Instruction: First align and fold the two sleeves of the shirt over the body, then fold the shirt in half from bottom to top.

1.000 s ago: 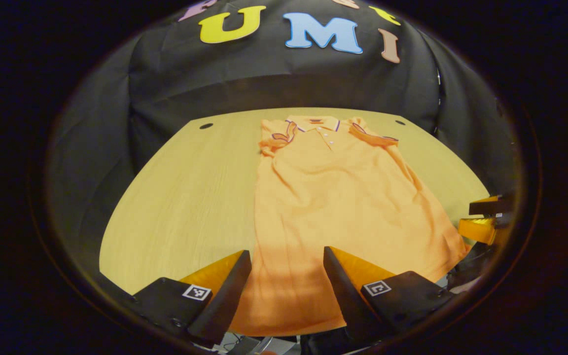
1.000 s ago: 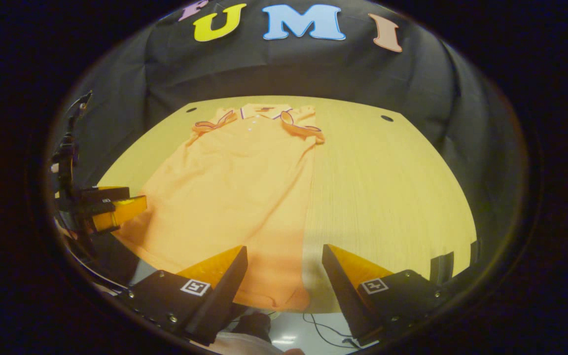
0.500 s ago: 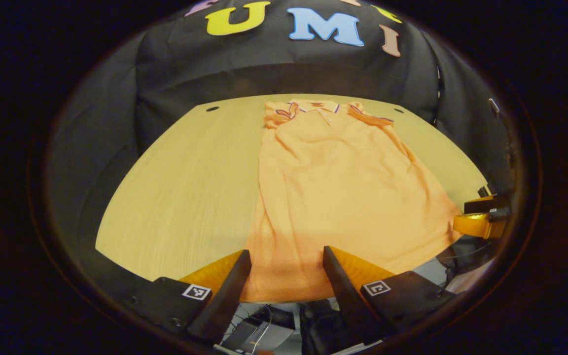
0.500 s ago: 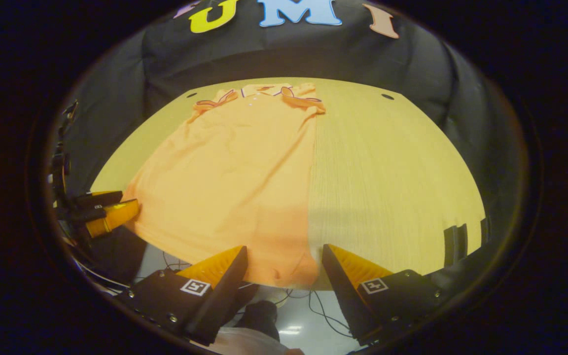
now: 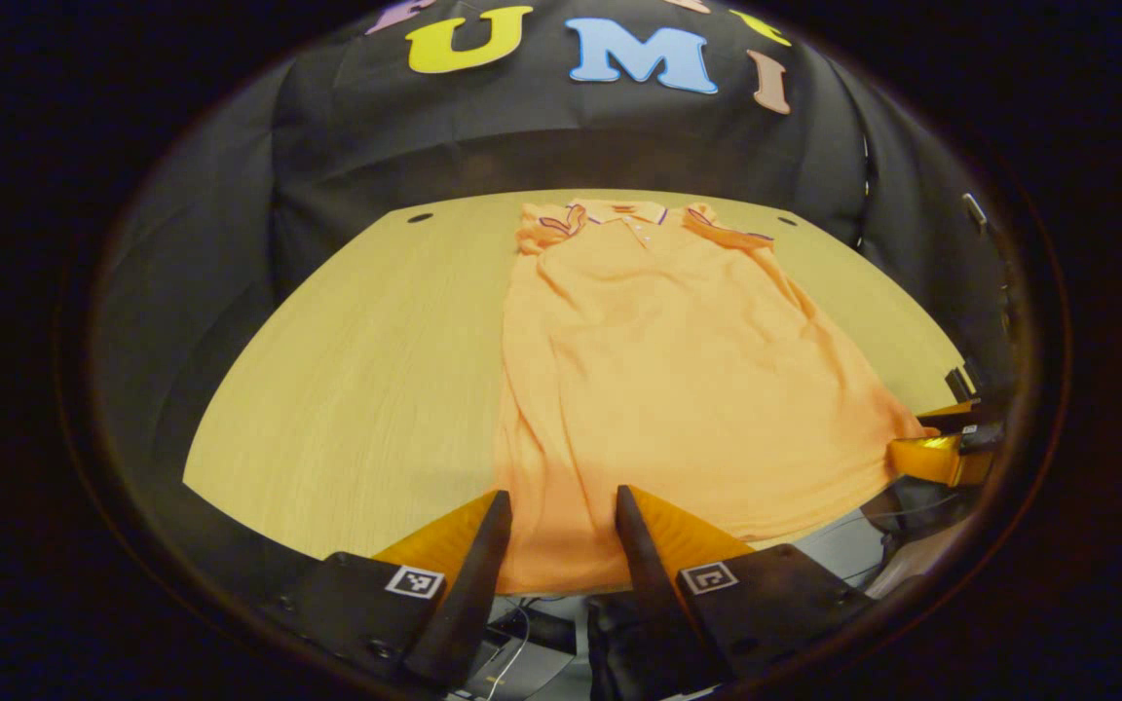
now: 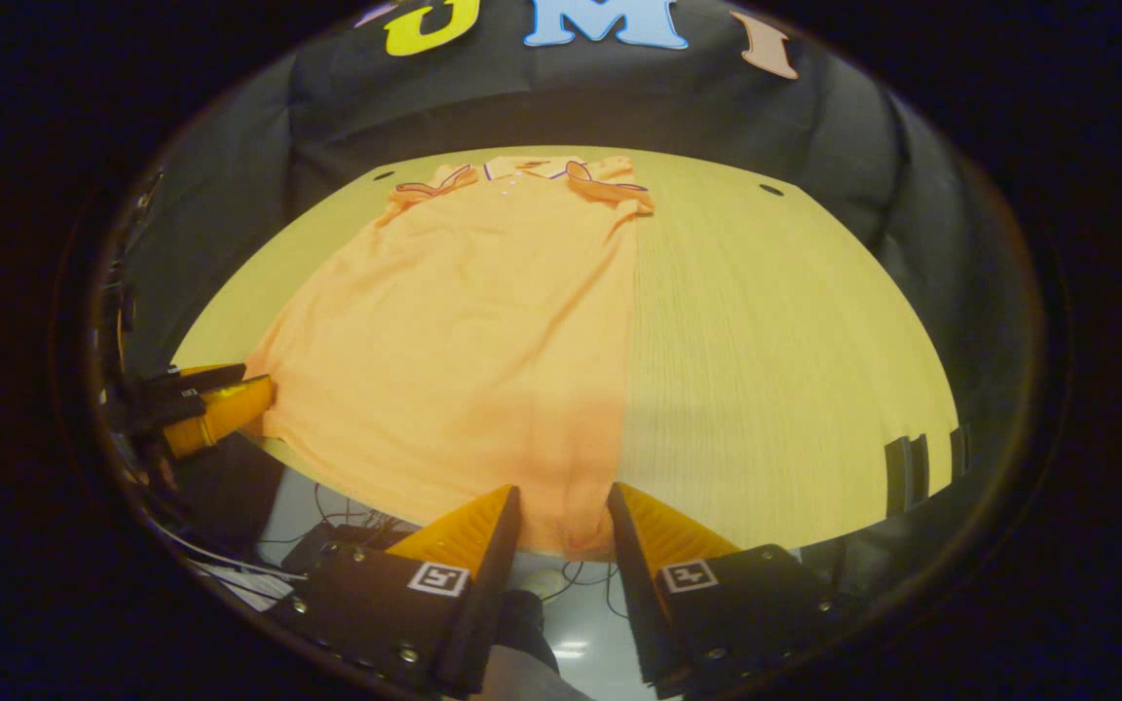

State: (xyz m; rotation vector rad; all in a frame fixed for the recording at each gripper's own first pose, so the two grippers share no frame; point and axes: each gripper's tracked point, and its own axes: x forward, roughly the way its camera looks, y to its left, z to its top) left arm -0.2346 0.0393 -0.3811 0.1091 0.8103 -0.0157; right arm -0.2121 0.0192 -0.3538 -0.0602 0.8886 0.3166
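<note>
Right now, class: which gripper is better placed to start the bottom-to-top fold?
Neither wins: left gripper and right gripper each straddle a hem corner of the shirt, sleeves already folded.

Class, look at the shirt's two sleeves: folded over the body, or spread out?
Folded: both sleeves lie across the shirt beside the collar.

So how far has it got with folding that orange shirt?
Both sleeves already lie folded in over the shirt. In hand: the left gripper and right gripper have the hem's two near corners between their fingers, not yet clearly clamped. Left: carrying the hem up to the collar.
</note>
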